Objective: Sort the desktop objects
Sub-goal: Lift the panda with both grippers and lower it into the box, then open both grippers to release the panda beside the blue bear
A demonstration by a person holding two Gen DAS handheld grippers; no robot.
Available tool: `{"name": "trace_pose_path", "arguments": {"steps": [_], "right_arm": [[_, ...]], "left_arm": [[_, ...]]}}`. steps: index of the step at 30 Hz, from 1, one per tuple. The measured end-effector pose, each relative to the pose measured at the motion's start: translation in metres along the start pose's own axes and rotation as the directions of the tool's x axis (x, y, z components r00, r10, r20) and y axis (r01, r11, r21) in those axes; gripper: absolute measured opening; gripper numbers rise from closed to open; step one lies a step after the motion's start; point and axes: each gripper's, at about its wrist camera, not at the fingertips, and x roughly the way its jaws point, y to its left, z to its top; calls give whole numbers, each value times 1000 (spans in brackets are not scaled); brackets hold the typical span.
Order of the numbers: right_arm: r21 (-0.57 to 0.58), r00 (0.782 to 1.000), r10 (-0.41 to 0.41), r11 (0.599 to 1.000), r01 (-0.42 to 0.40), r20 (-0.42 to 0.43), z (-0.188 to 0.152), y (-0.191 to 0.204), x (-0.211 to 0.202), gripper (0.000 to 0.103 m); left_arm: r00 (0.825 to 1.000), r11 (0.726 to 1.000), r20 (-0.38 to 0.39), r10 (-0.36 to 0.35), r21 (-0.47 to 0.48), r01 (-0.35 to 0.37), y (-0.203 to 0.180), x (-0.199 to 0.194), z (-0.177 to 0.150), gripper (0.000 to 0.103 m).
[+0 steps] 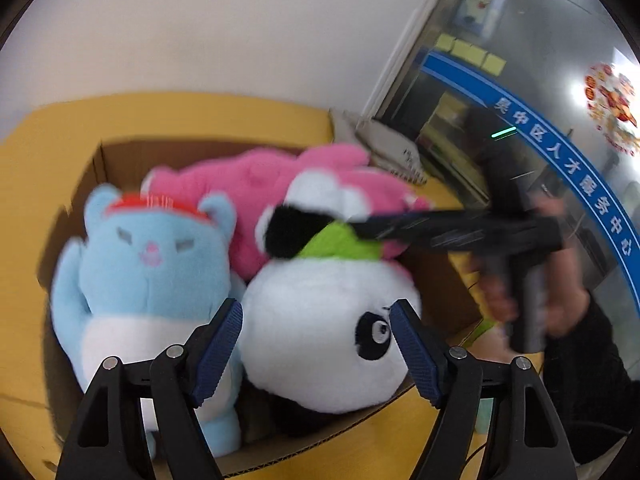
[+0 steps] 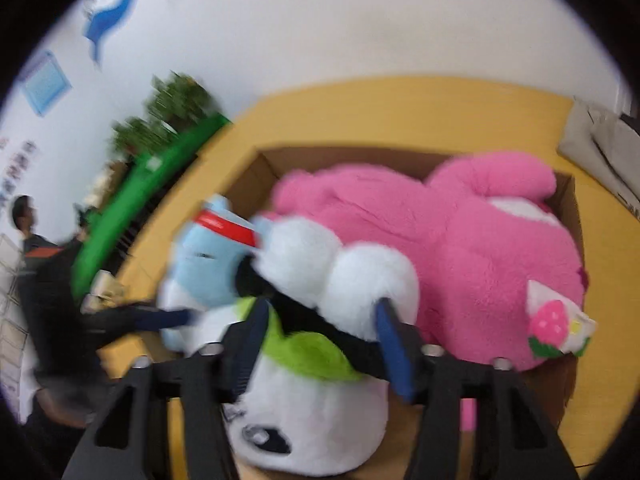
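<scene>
White plush makes up most of the panda toy (image 1: 320,336), which lies in the cardboard box (image 1: 116,156) on the yellow table (image 1: 24,200), head toward the near rim and body running away toward the pink toy (image 1: 248,188) behind it. A blue bear (image 1: 152,264) sits pressed against its left side.

The right tool (image 2: 320,324) is the one on it: its two blue pads straddle the panda's neck and body from above, a wide gap between them, with the green leaf and black limb in between. Whether the pads are actually pinching the plush I cannot tell; that view is smeared by motion. The left tool (image 1: 316,344) stands open just before the panda's head, one pad either side of it, gripping nothing.

My guess is the coming move turns on the right tool, since the panda's long axis runs straight ahead of it between its fingers.

The box's near wall is cut off below the tools, and the panda's underside and the pink toy's face are hidden
</scene>
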Motion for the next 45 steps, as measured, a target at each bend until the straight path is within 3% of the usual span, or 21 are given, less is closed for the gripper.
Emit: {"name": "trace_pose_path", "arguments": {"steps": [3, 6, 8, 11, 12, 14, 17, 20, 24, 26, 30, 36, 45], "right_arm": [[61, 1000, 27, 998, -27, -5, -5, -8, 16, 40], [49, 999, 27, 998, -25, -29, -12, -3, 20, 39], [74, 998, 52, 996, -50, -34, -16, -7, 23, 40], [113, 997, 78, 991, -75, -21, -20, -15, 24, 42], [110, 997, 73, 991, -72, -12, -22, -15, 19, 44], [103, 1000, 29, 994, -29, 4, -25, -10, 3, 63], [72, 995, -29, 997, 22, 99, -41, 6, -39, 78], [16, 969, -123, 992, 122, 215, -69, 35, -85, 79], [5, 926, -223, 973, 233, 303, -108, 71, -123, 80], [15, 910, -270, 960, 279, 315, -126, 83, -132, 80], [20, 887, -324, 942, 336, 328, -154, 108, -144, 80], [-1, 892, -310, 945, 328, 329, -182, 124, -154, 80], [-5, 886, -320, 940, 341, 336, -195, 131, -165, 80]], "left_arm": [[1000, 997, -16, 18, 75, -17, -8, 11, 13, 80], [996, 992, -88, 33, 127, -22, -5, 42, 17, 80], [981, 990, -184, 54, 137, -29, 4, 71, 7, 77], [980, 995, -198, 5, 97, 14, 14, 80, -1, 83], [980, 995, -200, 1, 100, 19, 14, 78, -1, 83], [978, 995, -208, 4, 98, 17, 14, 75, -2, 84], [985, 997, -171, 32, 78, -19, 16, 56, -6, 84], [996, 996, -67, 65, 68, -61, 8, 14, -15, 83], [993, 996, 104, 63, 51, -69, -8, -53, -30, 103], [985, 995, 158, 71, 54, -80, -15, -79, -42, 103], [974, 992, 197, 112, 34, -121, -25, -105, -66, 103], [976, 994, 190, 111, 4, -114, -37, -120, -96, 103], [980, 996, 183, 77, 28, -84, -57, -124, -107, 103]]}}
